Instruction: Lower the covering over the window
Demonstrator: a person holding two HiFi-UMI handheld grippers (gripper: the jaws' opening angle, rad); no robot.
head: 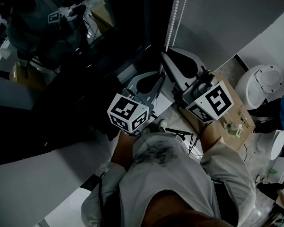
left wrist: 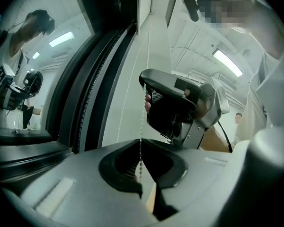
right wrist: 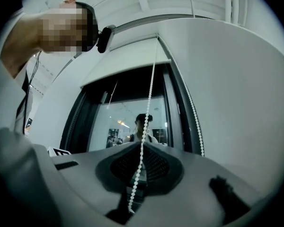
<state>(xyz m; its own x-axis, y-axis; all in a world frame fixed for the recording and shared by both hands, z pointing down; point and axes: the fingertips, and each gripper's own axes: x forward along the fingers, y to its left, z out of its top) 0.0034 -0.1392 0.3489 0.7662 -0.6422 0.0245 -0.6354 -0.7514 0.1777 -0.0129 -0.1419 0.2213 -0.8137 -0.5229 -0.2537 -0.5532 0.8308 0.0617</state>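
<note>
Jaws of the left gripper are clenched, their tips pressed together on the bead chain, with only a thin slit between the pads where the beads pass through. The right gripper is likewise closed tight on the same strand, grasping it higher up; seen from the left gripper view, it sits directly above the left one, with a short taut length of chain between the two.

From the right gripper's tips the chain runs nearly straight up, its long axis vertical, to the upper right corner of the window. A second strand hangs free just to the right, along the dark frame and beside the pale wall.

What looks like the covering sits high, a pale band lying level across the top of the window with its long axis running left to right. Its lower edge crosses just above the dark glass, most of which stays bare. Whether the band is fabric or housing cannot be told. Both grippers are at the window's right side, near the wall.
</note>
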